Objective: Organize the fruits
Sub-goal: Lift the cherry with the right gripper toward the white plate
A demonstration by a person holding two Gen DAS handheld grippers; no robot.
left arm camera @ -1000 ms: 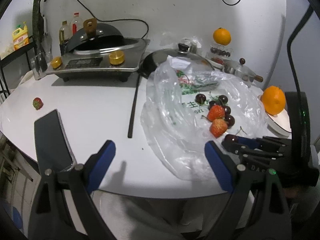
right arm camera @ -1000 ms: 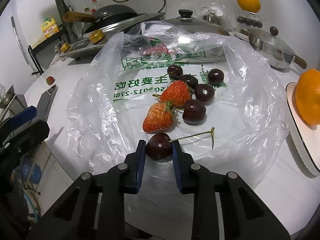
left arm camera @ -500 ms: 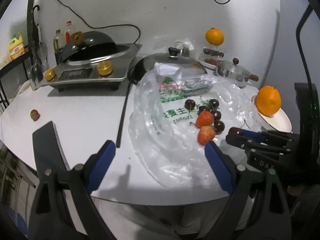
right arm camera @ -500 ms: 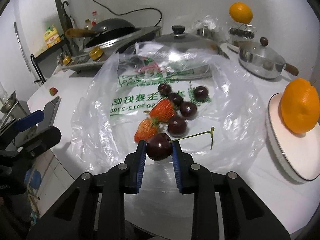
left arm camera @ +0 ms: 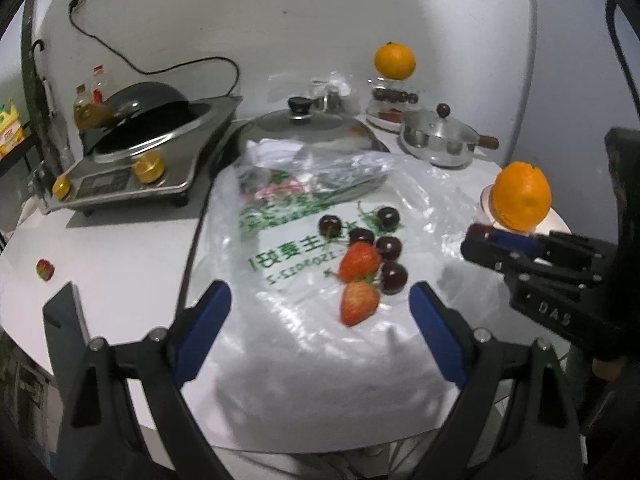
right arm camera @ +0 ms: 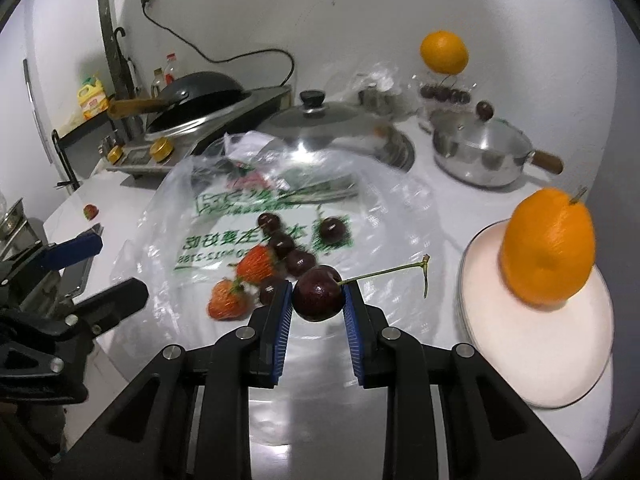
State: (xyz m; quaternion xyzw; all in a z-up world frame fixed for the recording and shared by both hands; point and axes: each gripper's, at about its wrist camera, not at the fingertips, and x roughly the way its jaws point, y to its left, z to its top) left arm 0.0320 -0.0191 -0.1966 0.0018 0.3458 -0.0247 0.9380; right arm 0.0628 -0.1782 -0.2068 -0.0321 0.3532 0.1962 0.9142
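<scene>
Between the right gripper [right arm camera: 318, 300] jaws, a cherry [right arm camera: 318, 293] (stem rightward), clamped.

Right gripper [right arm camera: 318, 300]: jaws closed to a narrow gap, blue pads clamped on both sides of a dark cherry [right arm camera: 319, 294], raised off the surface. Left gripper [left arm camera: 320, 306]: jaws spread wide, nothing between them, low at the near-left, level, pointing forward.

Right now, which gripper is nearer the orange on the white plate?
Right. The right gripper, holding a cherry, hovers just beside the orange; the left gripper sits farther back, across the plastic bag.
</scene>
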